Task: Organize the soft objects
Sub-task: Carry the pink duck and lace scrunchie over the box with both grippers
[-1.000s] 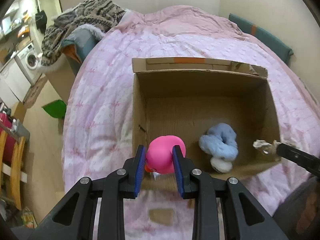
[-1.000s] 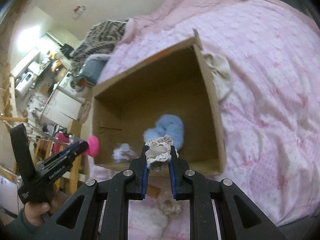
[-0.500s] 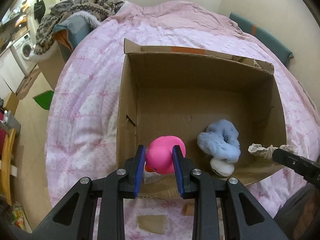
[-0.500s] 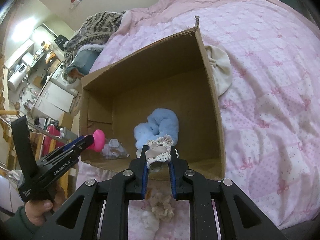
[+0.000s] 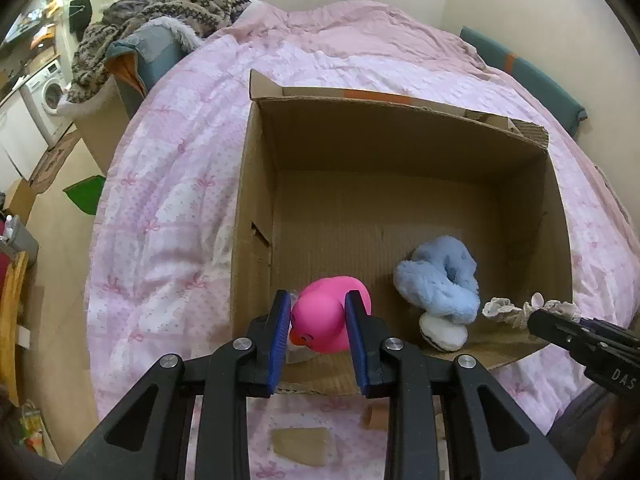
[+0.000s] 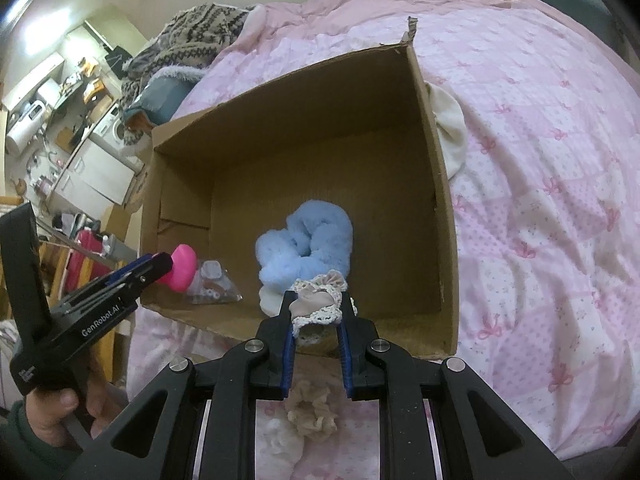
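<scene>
Risk of a drop short of the box (image 5: 256, 208): left hand-held gripper (image 5: 319, 332) is clamped on the pink duck (image 5: 326, 316) right above the near wall, right hand-held gripper (image 6: 316, 312) pinches a lace scrunchie (image 6: 318, 300) over that same edge. Released now, either could catch the rim and fall onto the bed (image 6: 540, 160). Blue scrunchie (image 6: 304, 244) lies just ahead inside.

- I see the left gripper (image 5: 319, 322) with jaws clamped on the pink duck toy (image 5: 326, 314), poised over the near-left corner of the cardboard box (image 5: 256, 184).
- The right gripper (image 6: 316, 314) pinches the lace scrunchie (image 6: 318, 300) above the box's near wall.
- A bare hand (image 6: 68, 408) grips the left gripper's handle.
</scene>
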`<state>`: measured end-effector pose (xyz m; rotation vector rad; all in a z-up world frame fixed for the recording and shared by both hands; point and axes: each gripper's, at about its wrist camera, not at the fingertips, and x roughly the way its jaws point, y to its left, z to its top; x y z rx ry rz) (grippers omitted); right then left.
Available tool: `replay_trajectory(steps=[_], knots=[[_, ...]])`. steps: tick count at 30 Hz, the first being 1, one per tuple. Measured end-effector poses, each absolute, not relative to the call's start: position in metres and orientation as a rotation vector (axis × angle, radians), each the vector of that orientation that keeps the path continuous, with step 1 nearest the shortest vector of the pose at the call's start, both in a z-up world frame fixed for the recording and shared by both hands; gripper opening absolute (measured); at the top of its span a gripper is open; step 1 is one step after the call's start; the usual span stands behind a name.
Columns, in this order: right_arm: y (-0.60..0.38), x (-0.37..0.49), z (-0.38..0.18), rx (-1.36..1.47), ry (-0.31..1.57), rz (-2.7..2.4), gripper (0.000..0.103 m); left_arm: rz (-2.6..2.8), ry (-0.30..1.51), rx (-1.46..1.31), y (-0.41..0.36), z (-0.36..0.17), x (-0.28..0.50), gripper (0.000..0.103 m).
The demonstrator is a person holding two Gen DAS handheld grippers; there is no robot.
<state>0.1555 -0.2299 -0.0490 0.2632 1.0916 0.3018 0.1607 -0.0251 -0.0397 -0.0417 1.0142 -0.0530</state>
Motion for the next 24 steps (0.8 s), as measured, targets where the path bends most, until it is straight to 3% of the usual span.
replay_trajectory(steps=[24], knots=[[-0.2234, 0.1584, -0.0543, 0.227, 1.108, 0.298, 0.021, -0.070, 1.019, -0.009, -0.0326, -0.0439, 0.1591, 0.025]])
